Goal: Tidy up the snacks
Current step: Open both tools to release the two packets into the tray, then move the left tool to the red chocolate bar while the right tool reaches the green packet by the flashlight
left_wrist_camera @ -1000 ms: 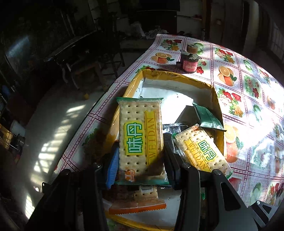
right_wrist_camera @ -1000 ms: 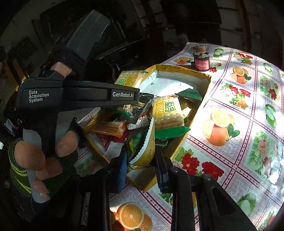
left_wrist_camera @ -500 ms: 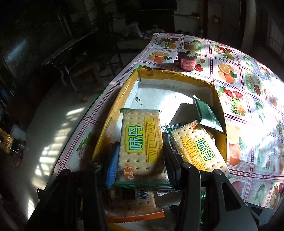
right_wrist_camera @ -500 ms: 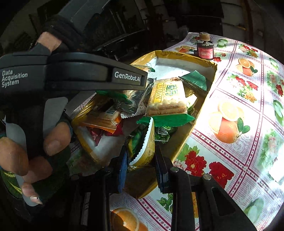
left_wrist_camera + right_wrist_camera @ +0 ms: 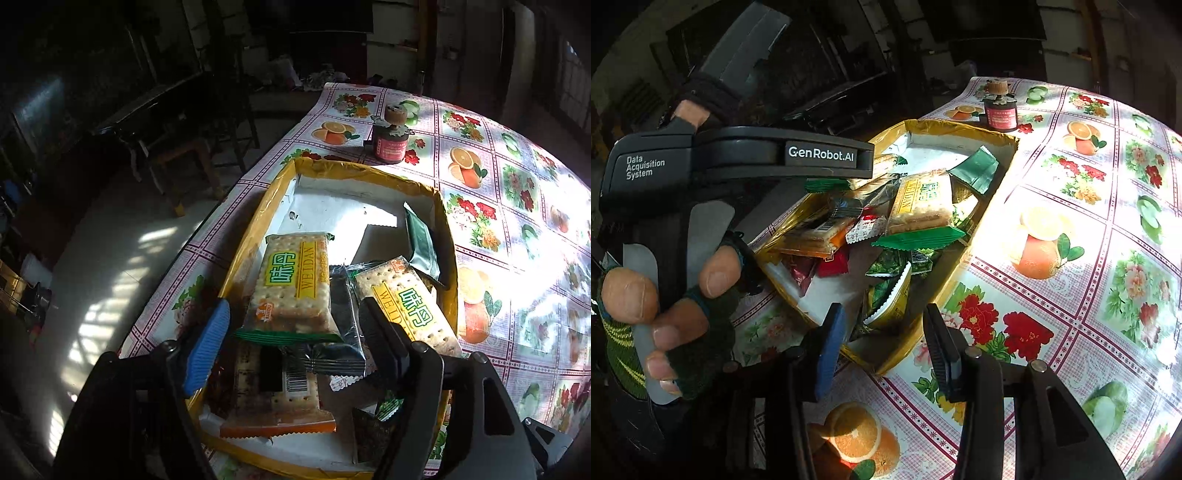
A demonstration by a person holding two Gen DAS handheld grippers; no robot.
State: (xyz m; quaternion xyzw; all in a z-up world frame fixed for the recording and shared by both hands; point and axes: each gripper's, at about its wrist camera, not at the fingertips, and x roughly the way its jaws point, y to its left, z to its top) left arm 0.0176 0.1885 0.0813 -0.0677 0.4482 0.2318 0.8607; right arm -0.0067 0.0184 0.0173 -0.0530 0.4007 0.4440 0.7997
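Observation:
A yellow-rimmed cardboard box [image 5: 369,171] sits on the table and holds several snack packets. My left gripper [image 5: 291,339] is open above its near end; a Weidan cracker pack [image 5: 291,288] lies in the box just ahead of its fingers. A second Weidan pack [image 5: 413,302] lies to the right. My right gripper [image 5: 882,350] is open at the box's near corner [image 5: 897,354]; a green and yellow packet [image 5: 890,302] stands in the box just ahead of its fingers. The left gripper's body [image 5: 738,158] and the hand fill the left of the right wrist view.
A small dark red jar [image 5: 389,142] with a cork lid stands beyond the box; it also shows in the right wrist view [image 5: 999,112]. A fruit-and-flower tablecloth [image 5: 1089,258] covers the table. The table's left edge [image 5: 207,221] drops to the floor beside the box.
Both grippers have opened. The left one let go of the Weidan cracker pack, which now lies in the box. The right one let go of the green and yellow packet.

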